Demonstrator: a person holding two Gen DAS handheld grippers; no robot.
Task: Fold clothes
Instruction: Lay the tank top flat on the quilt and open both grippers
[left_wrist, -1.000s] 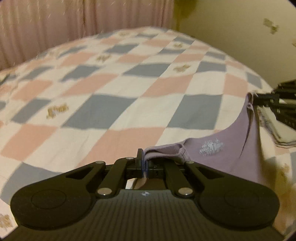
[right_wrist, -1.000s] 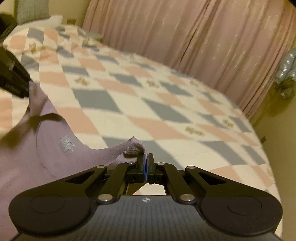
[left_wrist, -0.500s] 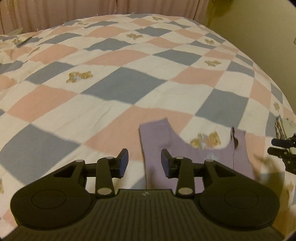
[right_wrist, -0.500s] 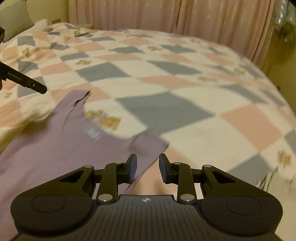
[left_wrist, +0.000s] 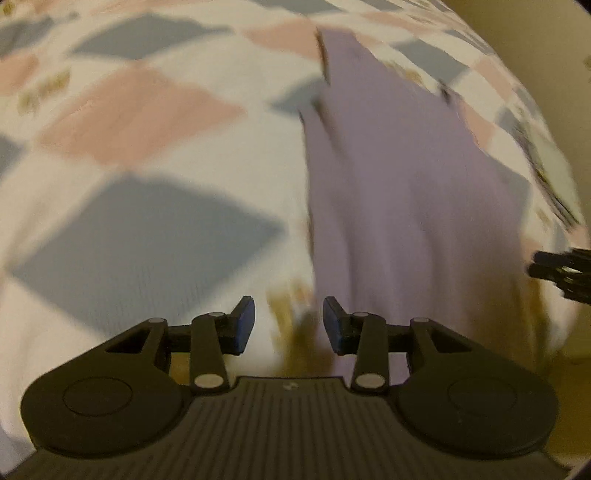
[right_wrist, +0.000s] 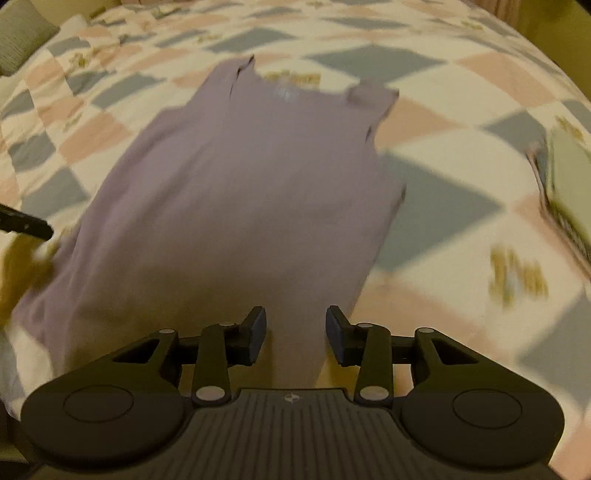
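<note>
Plainly, the lilac top, flat on the quilt with both grippers gaping empty, looks light and limp, best pinched at its hem corners.

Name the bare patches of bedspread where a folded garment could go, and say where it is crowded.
Free: the bedspread left of the top, and the strip between the top and the stack. Crowded: the right edge, around that stack.
</note>
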